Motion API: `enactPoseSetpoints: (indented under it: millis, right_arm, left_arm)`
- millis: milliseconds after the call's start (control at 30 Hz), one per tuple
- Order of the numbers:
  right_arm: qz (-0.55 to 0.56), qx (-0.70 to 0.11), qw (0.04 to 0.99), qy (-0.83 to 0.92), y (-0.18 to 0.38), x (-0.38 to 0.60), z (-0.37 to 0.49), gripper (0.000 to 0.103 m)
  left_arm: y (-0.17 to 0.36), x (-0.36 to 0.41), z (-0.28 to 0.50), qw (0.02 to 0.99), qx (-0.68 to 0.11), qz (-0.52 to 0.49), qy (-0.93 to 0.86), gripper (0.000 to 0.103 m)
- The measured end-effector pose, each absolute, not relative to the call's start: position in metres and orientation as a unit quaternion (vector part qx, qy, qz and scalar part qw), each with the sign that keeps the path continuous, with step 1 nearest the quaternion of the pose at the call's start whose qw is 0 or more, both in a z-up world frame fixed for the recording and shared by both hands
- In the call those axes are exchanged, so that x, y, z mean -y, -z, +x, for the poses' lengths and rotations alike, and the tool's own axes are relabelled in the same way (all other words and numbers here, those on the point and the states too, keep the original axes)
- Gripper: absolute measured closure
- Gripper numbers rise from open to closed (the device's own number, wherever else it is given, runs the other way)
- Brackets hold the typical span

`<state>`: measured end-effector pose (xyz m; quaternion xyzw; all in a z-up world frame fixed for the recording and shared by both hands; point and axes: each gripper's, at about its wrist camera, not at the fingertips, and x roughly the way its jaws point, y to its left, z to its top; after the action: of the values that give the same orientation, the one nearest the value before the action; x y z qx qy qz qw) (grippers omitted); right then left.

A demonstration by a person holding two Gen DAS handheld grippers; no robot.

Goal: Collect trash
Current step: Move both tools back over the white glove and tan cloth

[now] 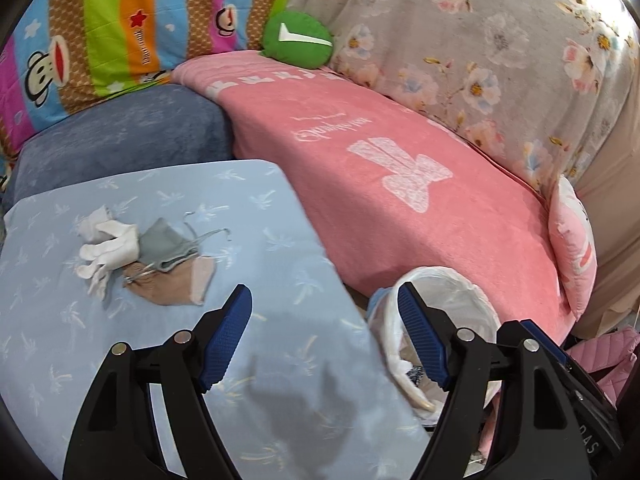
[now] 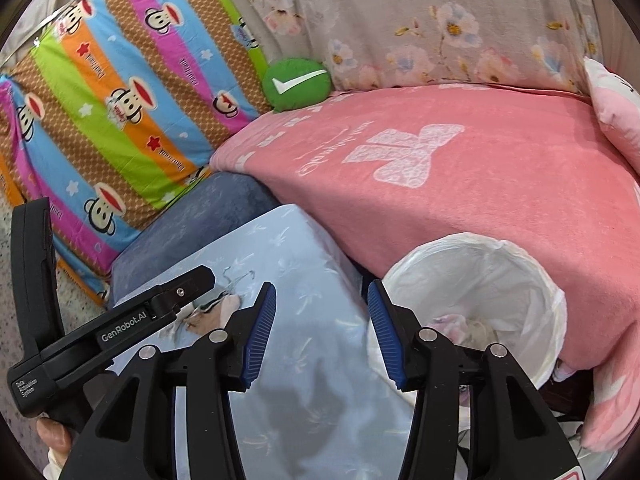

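Both black grippers with blue ribbed pads angle downward, the left gripper [image 1: 324, 300] spread wide and empty, the right gripper [image 2: 322, 296] parted, nothing between.

Pink blanket [image 1: 400, 200] over sofa, floral throw [image 1: 500, 40] behind, striped monkey-print cushion [image 2: 120, 100] at left.

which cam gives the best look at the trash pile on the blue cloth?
Left wrist. The trash pile lies in full view there: white tissue, grey mask, beige mask, all unobstructed. In the right wrist view the left gripper covers most of it; only a beige scrap and some strings show.
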<state>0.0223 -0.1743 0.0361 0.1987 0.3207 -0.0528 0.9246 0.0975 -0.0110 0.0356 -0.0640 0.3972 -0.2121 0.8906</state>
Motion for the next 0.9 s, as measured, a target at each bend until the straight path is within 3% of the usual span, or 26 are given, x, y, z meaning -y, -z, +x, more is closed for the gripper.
enactPoseSetpoints:
  millis: [100, 467, 900]
  right_arm:
    - [0.19, -0.327, 0.925, 0.042, -0.034, 0.156, 0.03, 0.049]
    - [0.165, -0.366, 0.916, -0.009, -0.015, 0.083, 0.074, 0.048]
    - [0.144, -0.426, 0.892, -0.046, 0.045, 0.012, 0.156, 0.048]
  left_arm:
    - [-0.032, -0.01, 0.101, 0.894, -0.397, -0.071, 0.192, 0.026]
    - [-0.009, -0.089, 0.121, 0.91, -0.4, -0.061, 0.096, 0.017]
    - [0.04, -0.159, 0.172, 0.895, -0.44, -0.067, 0.026, 0.015]
